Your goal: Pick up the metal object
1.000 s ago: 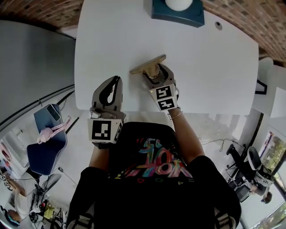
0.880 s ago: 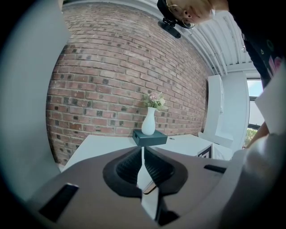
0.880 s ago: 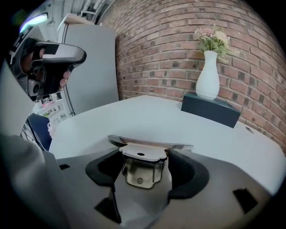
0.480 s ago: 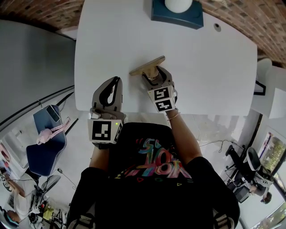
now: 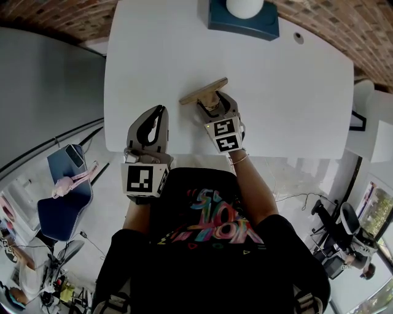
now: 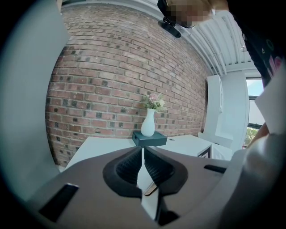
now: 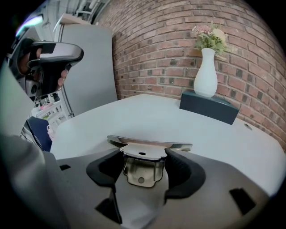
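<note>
In the head view, a white table (image 5: pixel 288 92) is filling the upper frame, and the metal object (image 5: pixel 203 91), a flat brassy bar on a folded bracket, is sitting near its middle, over the tabletop. The right gripper (image 5: pixel 212 101) is reaching in from the near edge and clamping the bracket under the bar. The left gripper (image 5: pixel 159 110) is hanging just beside it over the near edge, apart from the object. A dark blue box (image 5: pixel 242 21) carrying a white vase (image 5: pixel 244 5) is standing at the far edge, well apart from both.

In the left gripper view, the jaws are lying pressed together with only a thin slit between the ribbed pads (image 6: pixel 154 167) and nothing held. The box and vase are showing beyond them against a brick wall (image 6: pixel 111 67).

In the right gripper view, the two dark pads (image 7: pixel 181 167) are squeezing the bracket from both sides, its riveted tab hanging between them. The bar is lying crosswise above the pads. Whether the object is touching the table cannot be told here. Flowers (image 7: pixel 209 36) are poking out of the vase.
</note>
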The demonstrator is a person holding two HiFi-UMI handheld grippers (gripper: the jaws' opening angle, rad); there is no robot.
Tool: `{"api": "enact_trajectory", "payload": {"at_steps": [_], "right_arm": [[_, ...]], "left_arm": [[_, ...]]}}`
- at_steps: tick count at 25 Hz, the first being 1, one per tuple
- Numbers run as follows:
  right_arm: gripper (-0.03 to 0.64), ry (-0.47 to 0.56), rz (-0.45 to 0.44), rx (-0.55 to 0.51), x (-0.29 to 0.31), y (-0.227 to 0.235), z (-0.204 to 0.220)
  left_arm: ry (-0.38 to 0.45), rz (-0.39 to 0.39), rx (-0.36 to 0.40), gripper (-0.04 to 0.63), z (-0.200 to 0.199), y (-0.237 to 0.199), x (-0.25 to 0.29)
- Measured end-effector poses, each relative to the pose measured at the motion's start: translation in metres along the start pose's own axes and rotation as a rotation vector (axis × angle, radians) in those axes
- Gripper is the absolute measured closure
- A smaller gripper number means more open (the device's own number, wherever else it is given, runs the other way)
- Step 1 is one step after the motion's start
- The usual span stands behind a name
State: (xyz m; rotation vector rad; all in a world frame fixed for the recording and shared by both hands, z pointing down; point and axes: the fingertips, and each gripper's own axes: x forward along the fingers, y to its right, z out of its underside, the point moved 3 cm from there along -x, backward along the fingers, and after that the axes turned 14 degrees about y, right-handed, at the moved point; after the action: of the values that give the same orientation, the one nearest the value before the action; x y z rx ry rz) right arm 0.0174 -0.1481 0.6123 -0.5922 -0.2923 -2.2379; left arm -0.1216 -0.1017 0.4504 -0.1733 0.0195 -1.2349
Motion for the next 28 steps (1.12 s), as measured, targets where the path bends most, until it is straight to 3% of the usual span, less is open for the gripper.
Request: {"api": "enact_trajectory", "payload": {"at_steps": [15,28], "right_arm": [[0.311,0.08,0.018,0.014,-0.031,0.011,-0.033],[0.311,0.216,0.037,-0.011,-0.081,0.027,-0.098]], "left_arm": [[0.05,0.013,0.03,0.561,-0.024,0.01,0.002],[0.108,0.03,0.067,0.561,-0.058,0.031,0.004]]}}
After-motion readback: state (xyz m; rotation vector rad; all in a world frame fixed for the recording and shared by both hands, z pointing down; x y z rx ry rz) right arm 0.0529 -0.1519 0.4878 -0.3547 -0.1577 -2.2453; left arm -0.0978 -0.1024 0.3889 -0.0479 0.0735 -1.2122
